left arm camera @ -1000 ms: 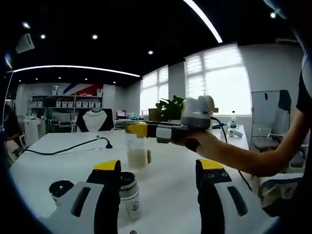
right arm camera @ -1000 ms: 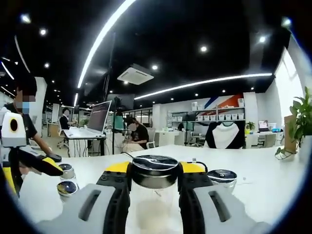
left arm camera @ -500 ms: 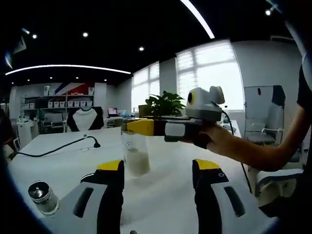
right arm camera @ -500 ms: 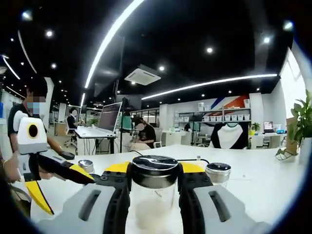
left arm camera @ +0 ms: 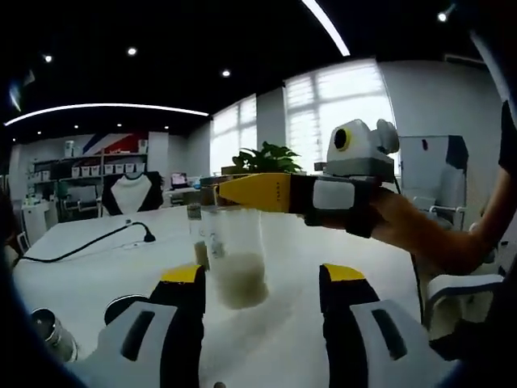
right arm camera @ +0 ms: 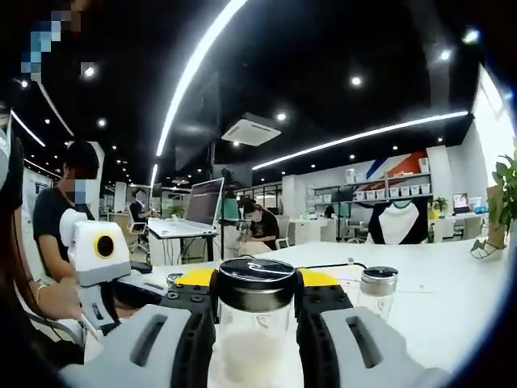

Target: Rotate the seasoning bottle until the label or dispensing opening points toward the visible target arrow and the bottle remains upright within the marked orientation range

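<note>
Right gripper view: right gripper (right arm camera: pixel 257 311) clamped the seasoning bottle (right arm camera: pixel 255 323) below its black lid (right arm camera: pixel 257 283).
Left gripper (left arm camera: pixel 258 279): jaws apart, bottle beyond them.
Bottle: upright above white table (left arm camera: pixel 283 339).
Writing: none readable.

The right gripper (right arm camera: pixel 256 311) is clamping the seasoning bottle (right arm camera: pixel 256 323) just under its dark cap — jaws pressing both sides. The person's right hand (left arm camera: pixel 404 226) is holding it level. The left gripper (left arm camera: pixel 262 279) is hovering with jaws spread — nothing between them.
</note>
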A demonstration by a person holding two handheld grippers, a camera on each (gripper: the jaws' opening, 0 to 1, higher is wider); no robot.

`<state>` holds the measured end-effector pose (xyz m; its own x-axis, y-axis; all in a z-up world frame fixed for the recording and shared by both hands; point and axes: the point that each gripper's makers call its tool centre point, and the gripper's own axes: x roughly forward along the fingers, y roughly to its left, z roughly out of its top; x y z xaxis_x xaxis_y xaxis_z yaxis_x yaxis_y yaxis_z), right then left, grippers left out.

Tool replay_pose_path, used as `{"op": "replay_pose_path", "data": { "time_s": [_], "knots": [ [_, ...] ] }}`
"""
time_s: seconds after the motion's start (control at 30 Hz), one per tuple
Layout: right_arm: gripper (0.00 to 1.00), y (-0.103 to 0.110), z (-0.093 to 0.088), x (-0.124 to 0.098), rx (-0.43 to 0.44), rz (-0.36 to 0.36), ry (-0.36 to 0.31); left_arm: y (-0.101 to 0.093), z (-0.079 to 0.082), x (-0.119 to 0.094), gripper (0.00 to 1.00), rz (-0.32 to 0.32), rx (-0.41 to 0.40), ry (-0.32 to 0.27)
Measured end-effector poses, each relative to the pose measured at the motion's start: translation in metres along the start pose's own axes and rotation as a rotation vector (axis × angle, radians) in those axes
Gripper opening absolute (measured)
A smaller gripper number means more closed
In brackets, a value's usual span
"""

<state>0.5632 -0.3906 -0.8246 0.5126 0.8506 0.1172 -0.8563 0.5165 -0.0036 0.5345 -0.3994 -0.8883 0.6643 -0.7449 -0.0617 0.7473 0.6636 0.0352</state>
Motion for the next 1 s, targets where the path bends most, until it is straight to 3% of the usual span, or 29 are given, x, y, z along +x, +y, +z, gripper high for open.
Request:
{"op": "replay_pose_path", "data": {
  "time_s": [0.2,0.4,0.6,0.67,0.83,1.0],
  "knots": [
    [0.35,0.011,0.010,-0.005,0.014,0.051,-0.023,0.002,0.007,0.007,0.58,-0.029,0.015,-0.008],
    [0.35,0.022,0.015,-0.009,0.017,0.078,-0.029,-0.005,0.016,0.012,0.56,-0.100,-0.015,-0.029],
    [0.35,0.034,0.022,-0.010,0.005,0.109,-0.040,-0.013,0.015,0.016,0.54,-0.164,-0.016,-0.019],
    [0.35,0.037,0.023,-0.010,0.011,0.116,-0.044,-0.015,0.018,0.016,0.49,-0.176,-0.013,-0.035],
    [0.35,0.035,0.022,-0.011,0.018,0.119,-0.049,-0.014,0.019,0.016,0.46,-0.173,-0.008,-0.038],
    [0.35,0.036,0.020,-0.012,-0.004,0.128,-0.051,-0.013,0.017,0.017,0.45,-0.118,-0.002,-0.049]
  ]
}}
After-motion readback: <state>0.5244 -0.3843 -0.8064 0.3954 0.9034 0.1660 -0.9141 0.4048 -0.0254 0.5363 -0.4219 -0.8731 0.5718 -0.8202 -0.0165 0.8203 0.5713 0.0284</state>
